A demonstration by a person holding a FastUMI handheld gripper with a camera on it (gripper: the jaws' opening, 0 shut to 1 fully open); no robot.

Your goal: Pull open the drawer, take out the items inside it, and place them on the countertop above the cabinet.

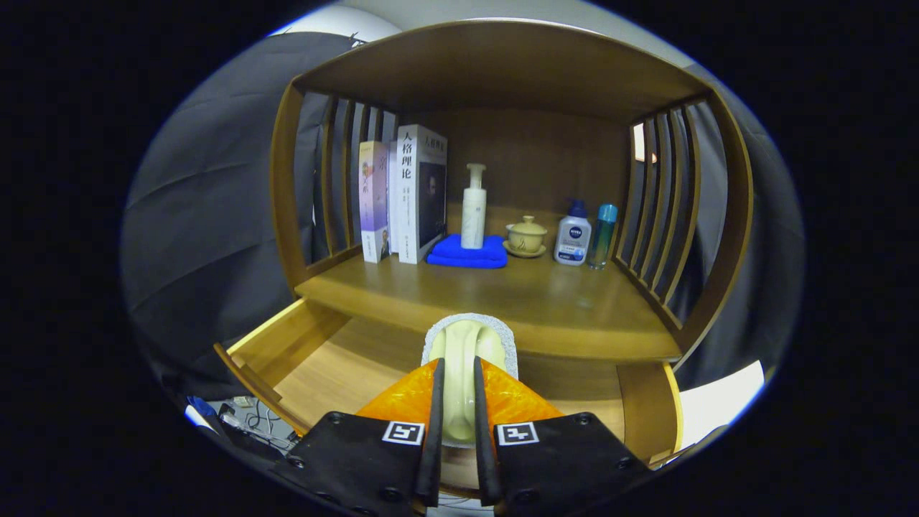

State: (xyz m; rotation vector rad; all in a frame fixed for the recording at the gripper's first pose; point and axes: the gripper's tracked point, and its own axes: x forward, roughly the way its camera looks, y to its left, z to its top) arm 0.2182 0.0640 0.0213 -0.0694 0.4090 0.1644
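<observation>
The tongs point(459, 424) are pinching a sponge point(468, 345), one finger pressed on each side of it. The sponge stands on edge between the fingers and sticks out past their tips, raised above the open drawer point(316, 359) and just in front of the desk's point(560, 309) front edge. It is pale cream with a smooth, rounded, folded-looking middle, and a rough grey speckled layer runs around its far rim.

The drawer is pulled out beneath the desk; its light wooden floor shows on either side of the tongs.

Farther back on the desk, against the rear panel, stand some upright books point(406, 194), a folded blue cloth point(467, 251) with a white pump bottle point(474, 208) standing on it, a small lidded cup on a saucer point(525, 235), a squat white bottle with a blue cap point(573, 233), and a slim blue bottle point(603, 233) just beside it.
</observation>
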